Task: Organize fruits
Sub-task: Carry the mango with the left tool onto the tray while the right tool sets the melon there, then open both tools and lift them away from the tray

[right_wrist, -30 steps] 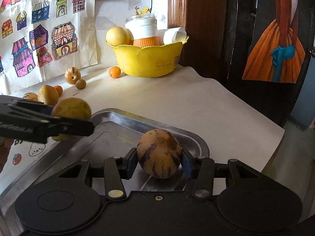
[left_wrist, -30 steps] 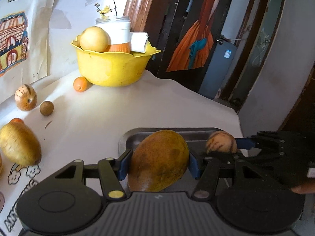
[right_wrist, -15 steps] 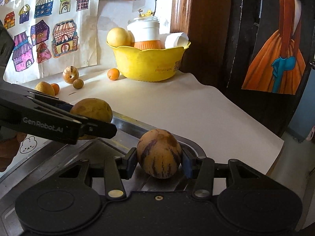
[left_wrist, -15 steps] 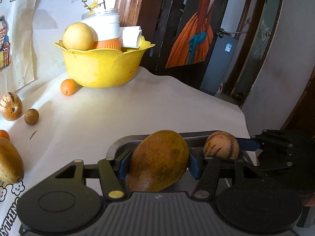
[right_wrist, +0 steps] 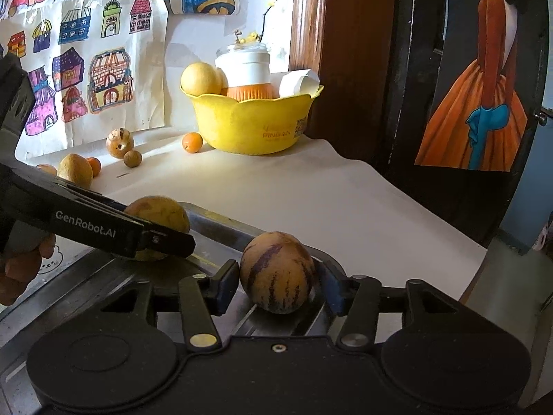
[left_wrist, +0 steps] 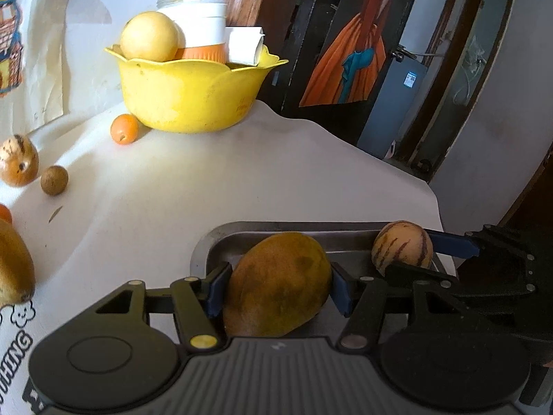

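Note:
My left gripper (left_wrist: 276,288) is shut on a brown-yellow mango (left_wrist: 278,287) over the far end of a steel tray (left_wrist: 221,238). My right gripper (right_wrist: 276,282) is shut on a striped pepino melon (right_wrist: 276,271), low over the same tray (right_wrist: 221,221). In the left wrist view the melon (left_wrist: 402,247) sits to the right of the mango, between the right gripper's blue pads. In the right wrist view the mango (right_wrist: 162,216) shows partly behind the left gripper's finger.
A yellow bowl (left_wrist: 193,97) with a round fruit, a jar and paper stands at the back. Loose on the table: a small orange (left_wrist: 123,128), a striped melon (left_wrist: 18,166), a brown round fruit (left_wrist: 54,180), another mango (left_wrist: 12,269). The table's edge is just right of the tray.
Both grippers have kept their fruits and moved lower and farther along the tray. The left gripper's view swung back towards the left.

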Motion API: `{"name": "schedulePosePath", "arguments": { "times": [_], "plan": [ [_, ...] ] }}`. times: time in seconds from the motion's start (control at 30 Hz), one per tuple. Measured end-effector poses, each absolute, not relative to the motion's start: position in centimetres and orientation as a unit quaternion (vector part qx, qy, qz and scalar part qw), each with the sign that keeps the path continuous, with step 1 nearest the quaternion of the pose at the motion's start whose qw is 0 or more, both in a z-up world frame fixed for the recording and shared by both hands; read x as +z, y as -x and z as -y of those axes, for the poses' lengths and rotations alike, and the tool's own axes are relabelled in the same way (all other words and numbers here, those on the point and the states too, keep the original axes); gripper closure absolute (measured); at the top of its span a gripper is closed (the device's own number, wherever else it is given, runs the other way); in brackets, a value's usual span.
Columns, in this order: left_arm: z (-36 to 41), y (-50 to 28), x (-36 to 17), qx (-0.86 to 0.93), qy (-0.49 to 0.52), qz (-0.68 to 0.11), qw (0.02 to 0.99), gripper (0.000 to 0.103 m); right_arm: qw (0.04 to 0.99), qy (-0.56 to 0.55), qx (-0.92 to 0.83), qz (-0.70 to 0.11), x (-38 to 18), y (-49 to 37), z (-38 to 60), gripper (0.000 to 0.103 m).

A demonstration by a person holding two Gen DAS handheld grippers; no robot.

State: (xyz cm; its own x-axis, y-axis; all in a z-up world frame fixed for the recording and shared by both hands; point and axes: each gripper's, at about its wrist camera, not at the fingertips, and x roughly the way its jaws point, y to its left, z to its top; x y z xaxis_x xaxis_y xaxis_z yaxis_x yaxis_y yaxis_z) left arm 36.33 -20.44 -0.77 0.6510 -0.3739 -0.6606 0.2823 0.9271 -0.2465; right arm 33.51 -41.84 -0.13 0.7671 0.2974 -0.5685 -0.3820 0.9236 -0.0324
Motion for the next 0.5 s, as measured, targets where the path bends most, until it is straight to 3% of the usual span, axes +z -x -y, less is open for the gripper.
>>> {"name": "schedulePosePath", "arguments": {
  "times": [0.07,0.27,0.43,0.5],
  "plan": [
    [20.3,-35.9,-0.3,-0.176,0.061,-0.369,0.911,0.029,0.938,0.073,0.178,-0.287,0.1,-33.1,41.9,0.042],
    [19.0,-34.4,1.9,-0.155,0.075,-0.352,0.92,0.019,0.944,0.073,0.163,-0.278,1.1,-31.2,42.1,0.02],
    [17.5,-32.1,3.5,-0.136,0.077,-0.329,0.931,0.002,0.95,0.075,0.158,-0.258,3.1,-28.4,42.1,0.004],
    [17.0,-30.8,4.0,-0.125,0.08,-0.319,0.936,0.001,0.952,0.078,0.158,-0.25,3.9,-27.2,41.9,0.001]
  ]
}}
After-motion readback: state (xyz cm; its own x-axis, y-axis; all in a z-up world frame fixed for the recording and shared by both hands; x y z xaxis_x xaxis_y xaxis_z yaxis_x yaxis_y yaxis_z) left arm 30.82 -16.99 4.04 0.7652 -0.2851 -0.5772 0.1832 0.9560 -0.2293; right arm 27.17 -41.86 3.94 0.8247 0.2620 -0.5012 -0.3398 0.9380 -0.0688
